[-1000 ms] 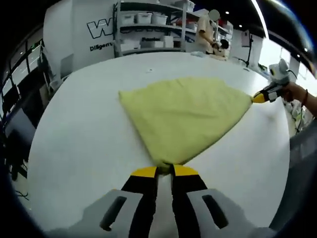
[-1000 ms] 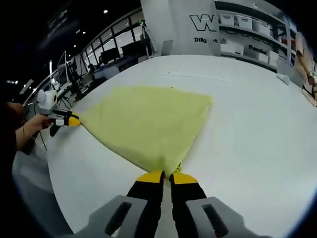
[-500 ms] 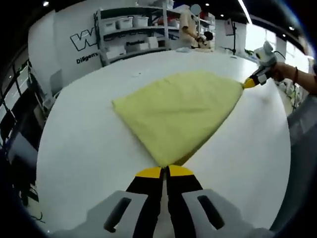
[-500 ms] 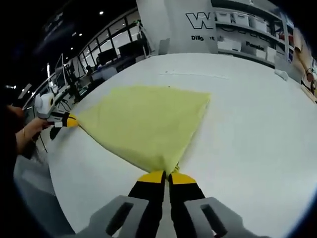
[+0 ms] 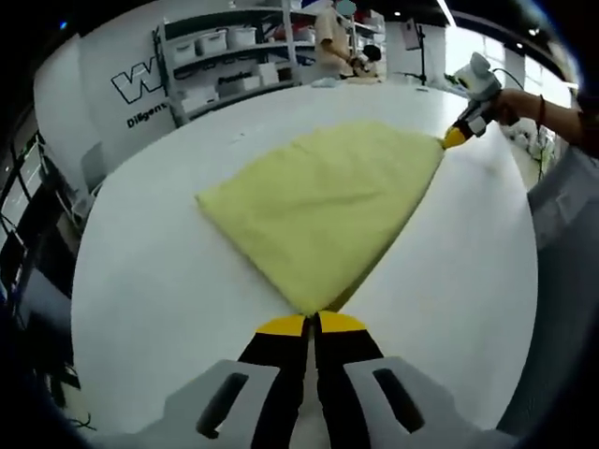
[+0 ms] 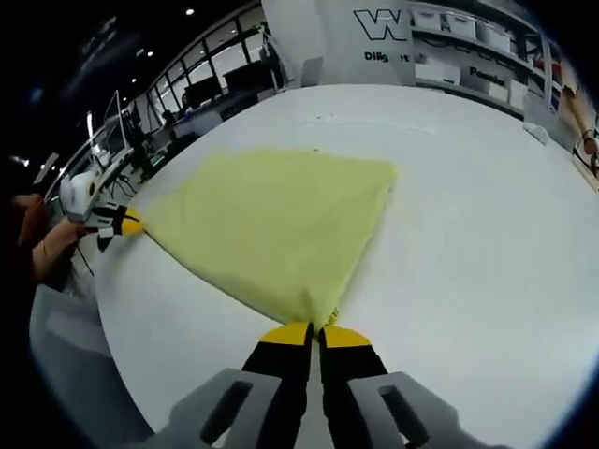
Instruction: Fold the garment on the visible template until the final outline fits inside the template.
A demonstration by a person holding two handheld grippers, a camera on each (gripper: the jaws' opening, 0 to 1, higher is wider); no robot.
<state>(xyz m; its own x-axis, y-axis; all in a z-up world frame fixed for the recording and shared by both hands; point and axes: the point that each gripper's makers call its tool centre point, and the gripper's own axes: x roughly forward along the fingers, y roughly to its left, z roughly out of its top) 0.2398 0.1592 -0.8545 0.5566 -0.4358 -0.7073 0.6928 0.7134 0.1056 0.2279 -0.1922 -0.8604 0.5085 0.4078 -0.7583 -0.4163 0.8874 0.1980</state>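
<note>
1. Left tool [image 5: 311, 321]: jaws closed together on the near corner of the cloth [image 5: 323, 201]. Right tool [image 6: 314, 329]: same, closed on its own corner of the cloth [image 6: 271, 220].
2. Each tool also shows in the other view at the far corner: right tool [image 5: 453, 136] pinching the far tip in the left gripper view, left tool [image 6: 124, 223] at the far tip in the right gripper view. So one edge is held at both ends.
3. Cloth: yellow, spread on the white surface [image 5: 150, 281], fanning away from the tools. The corner farthest from the held edge lies flat on the surface.
4. Change over the last second: both cameras shifted. In the left gripper view the right tool sits higher and farther off than before. Cloth looks a bit more stretched between the tools, with fewer wrinkles. Grips unchanged.
5. Read: judged as tensioning or squaring the held edge before carrying it over the cloth for a fold. No fold made in this span.
6. Template: can't make out an outline on the surface, so fit can't be checked.
7. Containers: bins on the shelves [image 5: 225, 56] beyond the cloth, contents too small to tell. None on the surface near the cloth.
</note>
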